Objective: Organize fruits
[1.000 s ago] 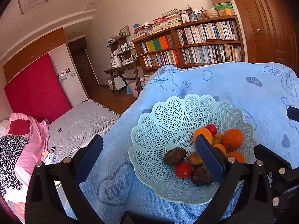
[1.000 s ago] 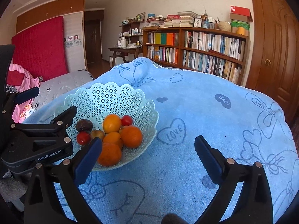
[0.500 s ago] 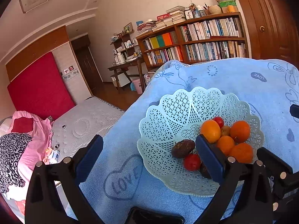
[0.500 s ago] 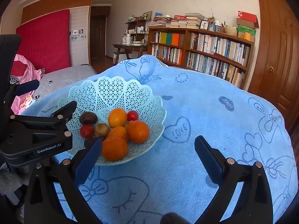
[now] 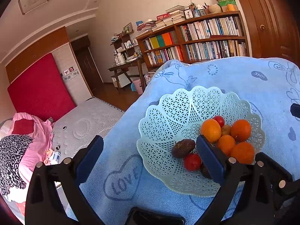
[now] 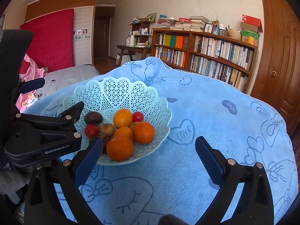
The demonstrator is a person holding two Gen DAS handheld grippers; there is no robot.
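Observation:
A pale green lattice basket (image 6: 116, 90) (image 5: 168, 116) sits on a blue towel. It holds several oranges (image 6: 120, 148) (image 5: 241, 130), two cherry tomatoes (image 6: 91, 130) (image 5: 192, 162), a dark brown passion fruit (image 6: 93, 117) (image 5: 182, 148) and small brownish fruits (image 6: 107, 129). My left gripper (image 5: 150, 156) hovers open at the basket's near left side, empty. In the right wrist view it shows as the black left gripper (image 6: 46, 129) beside the basket. My right gripper (image 6: 145, 156) is open and empty over the towel, its left finger (image 6: 88, 159) near the basket's front rim.
The blue towel (image 6: 206, 116) with "LOVE" hearts covers the whole work surface. Behind it stand a bookshelf (image 6: 206, 54), a desk (image 6: 131, 50) and a wooden door (image 6: 277, 43). A bed (image 5: 84, 123) with pink bedding lies to the left, below the surface edge.
Both grippers have drawn back and risen slightly, so the basket sits farther away in each view. Both stay open and no fruit has moved.

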